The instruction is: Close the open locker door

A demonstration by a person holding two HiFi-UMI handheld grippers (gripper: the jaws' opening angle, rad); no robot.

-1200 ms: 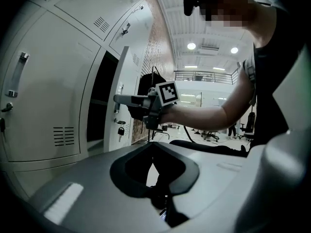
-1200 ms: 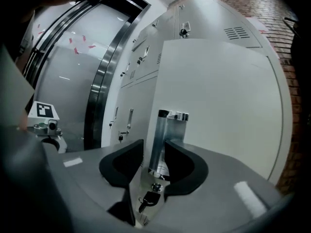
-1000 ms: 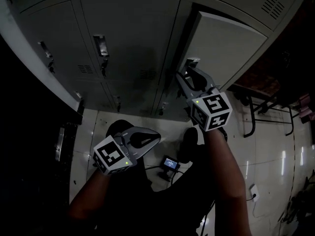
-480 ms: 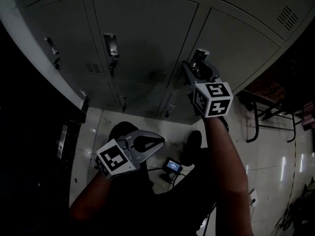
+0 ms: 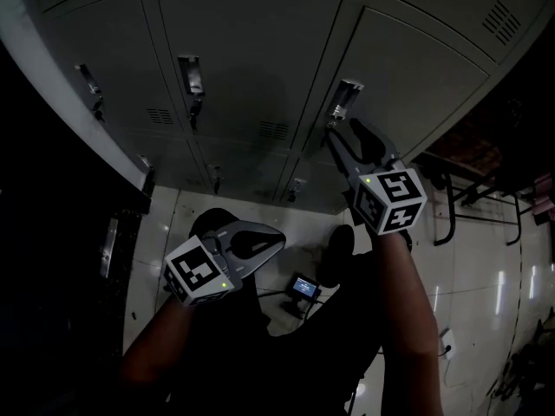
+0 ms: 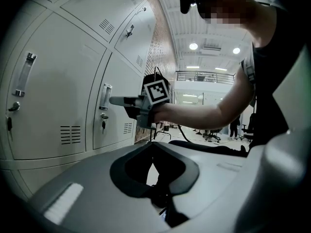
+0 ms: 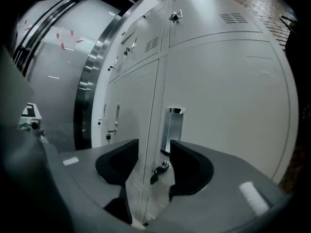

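The grey locker door [image 5: 408,68] lies flush with its neighbours, shut against the frame. Its chrome handle [image 5: 345,98] sits at the door's left edge, with a key [image 7: 160,171] hanging in the lock below it. My right gripper [image 5: 340,133] hovers just short of that handle [image 7: 173,125]; its jaws are opening, nothing is between them, and the handle and the door's seam show through the gap [image 7: 154,147]. My left gripper [image 5: 276,239] hangs lower and to the left, away from the lockers, jaws shut and empty [image 6: 154,144].
More closed lockers with chrome handles [image 5: 191,74] fill the wall to the left. A dark metal pillar [image 5: 113,250] stands at the far left. On the tiled floor lie a small lit device [image 5: 302,288] and a cable; a black metal frame [image 5: 460,198] stands right.
The door has swung from ajar to flush with the row. My right gripper followed it in, then drew back a little from the handle with its jaws wider. The left gripper barely moved.
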